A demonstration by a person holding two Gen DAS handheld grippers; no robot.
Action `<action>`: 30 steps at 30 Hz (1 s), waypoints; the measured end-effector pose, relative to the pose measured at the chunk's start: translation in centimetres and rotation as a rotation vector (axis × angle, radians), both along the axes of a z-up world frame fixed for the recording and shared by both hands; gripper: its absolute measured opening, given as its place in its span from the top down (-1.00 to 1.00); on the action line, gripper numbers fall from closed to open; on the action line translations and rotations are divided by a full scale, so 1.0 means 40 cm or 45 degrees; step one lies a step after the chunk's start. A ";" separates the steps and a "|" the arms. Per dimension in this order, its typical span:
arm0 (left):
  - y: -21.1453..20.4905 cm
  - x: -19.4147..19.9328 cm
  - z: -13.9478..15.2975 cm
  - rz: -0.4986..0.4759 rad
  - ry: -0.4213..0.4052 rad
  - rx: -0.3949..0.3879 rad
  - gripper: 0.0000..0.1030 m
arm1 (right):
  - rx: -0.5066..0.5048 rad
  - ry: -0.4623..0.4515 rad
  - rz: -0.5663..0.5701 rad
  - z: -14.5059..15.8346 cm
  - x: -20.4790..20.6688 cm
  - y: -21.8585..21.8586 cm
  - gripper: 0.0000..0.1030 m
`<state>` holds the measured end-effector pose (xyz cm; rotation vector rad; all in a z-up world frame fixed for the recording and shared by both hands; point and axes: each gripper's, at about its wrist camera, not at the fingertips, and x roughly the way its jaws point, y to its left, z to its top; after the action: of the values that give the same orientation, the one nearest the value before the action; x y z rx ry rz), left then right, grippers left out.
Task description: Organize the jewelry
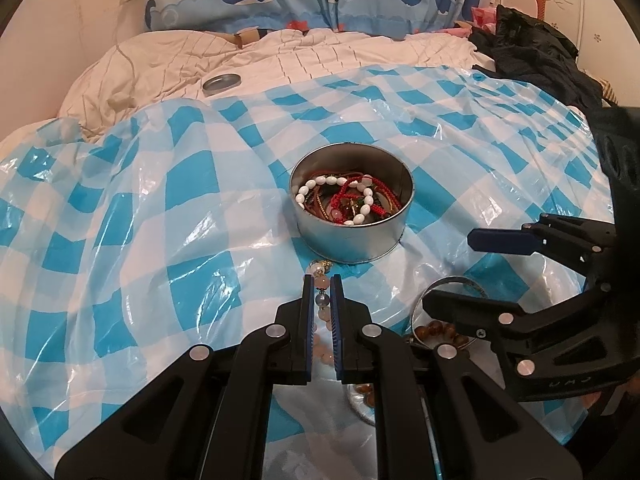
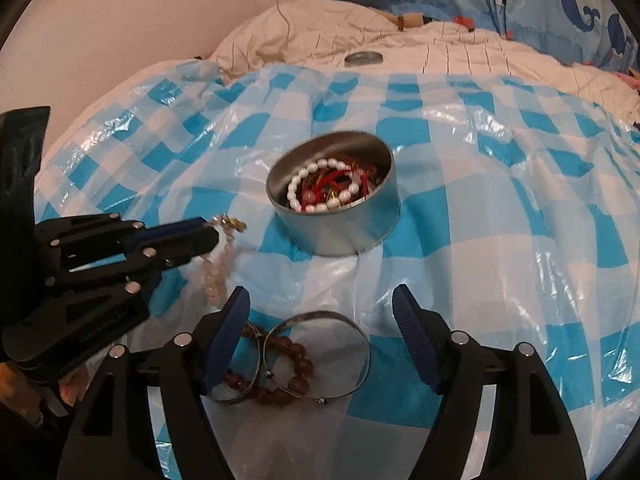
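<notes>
Not much to read from my end, honestly. The only lettering I can spot is embossed on the black body of the right gripper (image 1: 472, 268), lower right of the left wrist view; it looks like "UMI" seen upside down, but it's too faint to be sure. There's similar raised text on the left gripper (image 2: 214, 236) body at lower left of the right wrist view, unreadable.

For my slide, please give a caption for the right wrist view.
Open right gripper above bangles; left gripper holds pink bead bracelet beside tin.
</notes>
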<state>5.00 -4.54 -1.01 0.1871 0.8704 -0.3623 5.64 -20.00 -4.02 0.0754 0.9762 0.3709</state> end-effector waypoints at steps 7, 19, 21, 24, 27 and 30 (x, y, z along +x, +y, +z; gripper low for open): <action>0.022 -0.002 0.001 0.010 -0.003 0.002 0.87 | -0.090 0.103 0.114 -0.045 -0.003 0.041 -0.39; 0.020 -0.005 0.010 0.012 -0.013 -0.004 0.87 | -0.080 0.095 0.112 -0.037 -0.005 0.020 0.12; 0.022 -0.004 0.010 0.011 -0.011 -0.003 0.87 | -0.063 0.093 0.110 -0.030 -0.003 0.015 0.17; 0.017 -0.006 0.009 0.013 -0.008 0.000 0.87 | -0.079 0.109 0.146 -0.033 -0.004 0.025 -0.06; 0.014 -0.005 0.007 0.012 -0.005 0.004 0.86 | -0.104 0.109 0.184 -0.036 -0.014 0.043 -0.40; 0.011 -0.006 0.005 0.009 -0.002 0.007 0.86 | -0.133 0.085 0.185 -0.035 -0.017 0.048 -0.40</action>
<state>4.77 -4.12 -0.79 0.1894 0.8700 -0.3532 4.95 -18.10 -5.42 -0.0787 1.0687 0.4528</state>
